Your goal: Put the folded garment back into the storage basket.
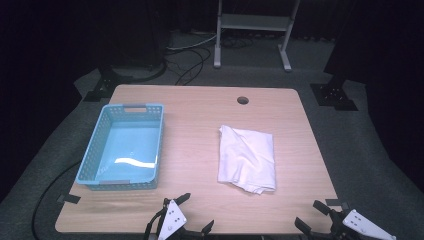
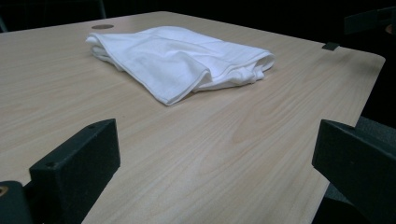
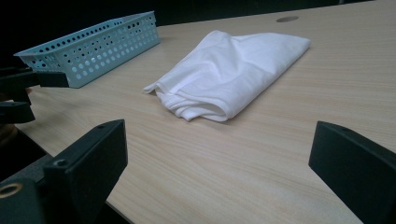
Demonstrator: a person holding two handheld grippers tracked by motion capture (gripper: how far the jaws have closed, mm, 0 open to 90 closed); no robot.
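Watching from afar, I noted:
Left gripper (image 1: 196, 212): I held it at the table's (image 1: 200, 110) near edge, about 6 o'clock, jaws spread, nothing between them.
Right gripper (image 1: 311, 214): I kept it at 5 o'clock, jaws spread wide and empty.
White cloth (image 1: 247, 157): folded, it lay flat right of centre, apart from both grippers.
Blue basket (image 1: 100, 145): it sat at 9 o'clock, well apart from the cloth.

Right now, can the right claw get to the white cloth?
Probably yes. The right claw sits open at the table's near edge, and only bare table lies between it and the folded white cloth. Nothing blocks the way.
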